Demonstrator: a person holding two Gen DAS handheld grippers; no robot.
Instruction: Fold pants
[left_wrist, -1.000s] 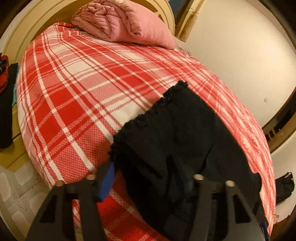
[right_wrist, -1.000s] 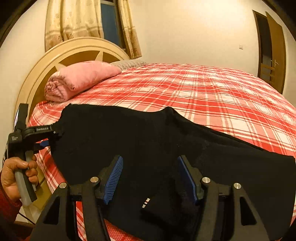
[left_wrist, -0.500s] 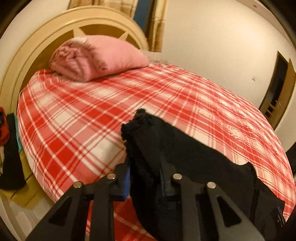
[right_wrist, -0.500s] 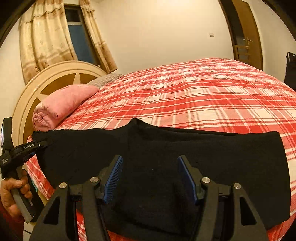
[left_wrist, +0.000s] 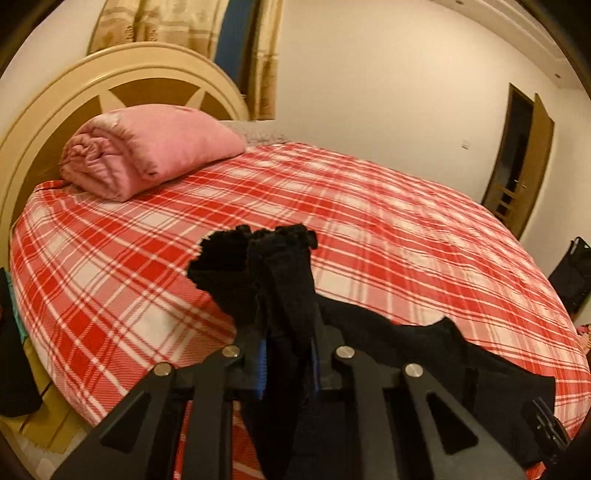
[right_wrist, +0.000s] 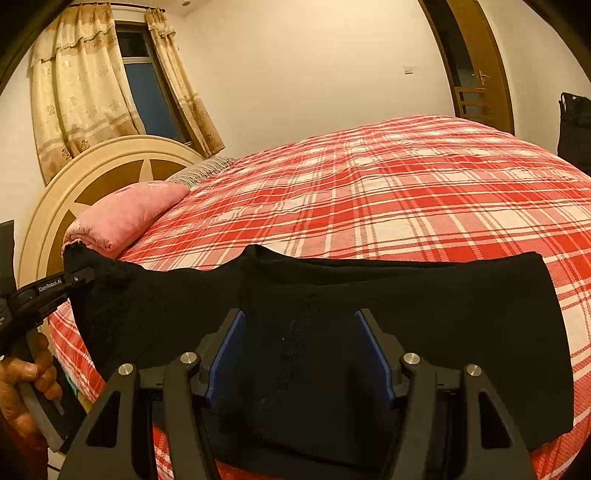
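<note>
Black pants (left_wrist: 424, 343) lie across the near edge of a bed with a red plaid cover (left_wrist: 369, 221). My left gripper (left_wrist: 286, 354) is shut on their frilled end, which bunches up between the blue pads and is raised off the cover. In the right wrist view the same left gripper (right_wrist: 79, 275), held by a hand (right_wrist: 26, 387), pinches the pants' (right_wrist: 406, 302) left corner. My right gripper (right_wrist: 304, 350) hovers over the middle of the pants. Its pads stand wide apart, with flat fabric under and between them and no pinch showing.
A folded pink quilt (left_wrist: 147, 151) rests by the round headboard (left_wrist: 110, 74). A door (right_wrist: 476, 66) and a dark bag (right_wrist: 574, 125) stand beyond the bed's far side. Dark clothing (left_wrist: 11, 350) hangs beside the bed at the left.
My left gripper closed on the pants' frilled end, lifted it off the cover and rolled level. The right gripper swung sideways over the pants, and its jaws stayed as wide as before.
</note>
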